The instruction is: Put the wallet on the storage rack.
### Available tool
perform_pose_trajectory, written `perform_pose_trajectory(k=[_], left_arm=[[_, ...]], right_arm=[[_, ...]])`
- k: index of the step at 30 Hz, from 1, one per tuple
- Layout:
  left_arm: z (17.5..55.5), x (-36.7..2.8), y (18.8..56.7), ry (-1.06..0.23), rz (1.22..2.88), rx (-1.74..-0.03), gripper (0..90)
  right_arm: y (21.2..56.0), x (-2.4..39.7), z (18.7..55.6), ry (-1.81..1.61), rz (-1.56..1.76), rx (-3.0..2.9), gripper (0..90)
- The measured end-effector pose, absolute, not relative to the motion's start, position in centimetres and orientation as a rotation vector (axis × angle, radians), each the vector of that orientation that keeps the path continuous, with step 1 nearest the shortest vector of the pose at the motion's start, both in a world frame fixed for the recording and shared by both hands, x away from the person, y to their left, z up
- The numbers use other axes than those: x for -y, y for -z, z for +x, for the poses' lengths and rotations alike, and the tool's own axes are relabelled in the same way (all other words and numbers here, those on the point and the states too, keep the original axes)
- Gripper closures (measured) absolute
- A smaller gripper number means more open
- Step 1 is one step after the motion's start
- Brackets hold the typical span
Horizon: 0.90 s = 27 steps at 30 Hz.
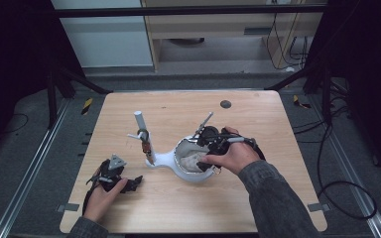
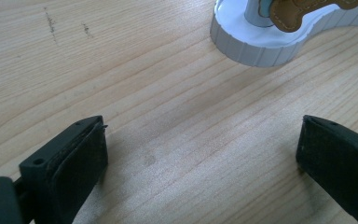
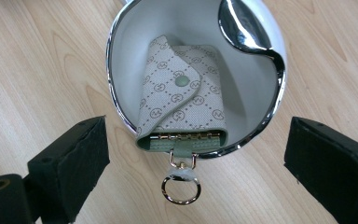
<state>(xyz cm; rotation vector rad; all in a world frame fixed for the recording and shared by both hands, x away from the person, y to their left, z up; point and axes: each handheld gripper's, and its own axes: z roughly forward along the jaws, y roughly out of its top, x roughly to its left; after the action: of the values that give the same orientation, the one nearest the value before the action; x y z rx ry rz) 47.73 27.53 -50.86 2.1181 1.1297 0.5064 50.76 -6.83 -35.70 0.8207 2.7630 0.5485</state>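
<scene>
The right hand-held gripper [image 3: 196, 154] hovers over a round white bowl [image 3: 121, 60] with a bright chrome rim, its two black jaws standing wide apart with nothing pressed between them. Their inner faces carry rough, dark, felt-like pads [image 3: 86, 154]. Straight ahead of these jaws, inside the bowl, lies a key case [image 3: 182, 93] of pale woven canvas printed with a diamond lattice and small round emblems. Its pointed flap is shut with a sage-green snap. The open end of the case leans on the near rim of the bowl, showing a row of brass key hooks and a sage-green lining. From that end a small gold clasp and a polished metal ring [image 3: 181, 189] hang over the rim, lying on the tabletop [image 3: 37, 70] between the jaws and touching neither pad.

In the high view the bowl is one end of a white moulded stand [image 1: 163, 158], whose curved base joins it to an upright white post [image 1: 142, 126] with short pegs.

The left hand-held gripper [image 2: 200, 158] rests low on the light, straight-grained wooden tabletop, jaws apart and empty. Beyond its jaw tips, to the far right, sits the ribbed white edge of the stand's base, with a tan leather tag [image 2: 303, 11], bone-shaped and stitched along its border, hanging against the post.
</scene>
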Motion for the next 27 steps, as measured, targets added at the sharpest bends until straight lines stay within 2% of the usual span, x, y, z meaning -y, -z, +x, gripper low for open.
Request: perform_pose_trajectory(k=[27], left_arm=[[47.7,-27.5,50.9,-0.504,2.121,-1.13,1.1]], right_arm=[[35.9,11.4,50.3,-0.733,0.905,-2.593,5.0]])
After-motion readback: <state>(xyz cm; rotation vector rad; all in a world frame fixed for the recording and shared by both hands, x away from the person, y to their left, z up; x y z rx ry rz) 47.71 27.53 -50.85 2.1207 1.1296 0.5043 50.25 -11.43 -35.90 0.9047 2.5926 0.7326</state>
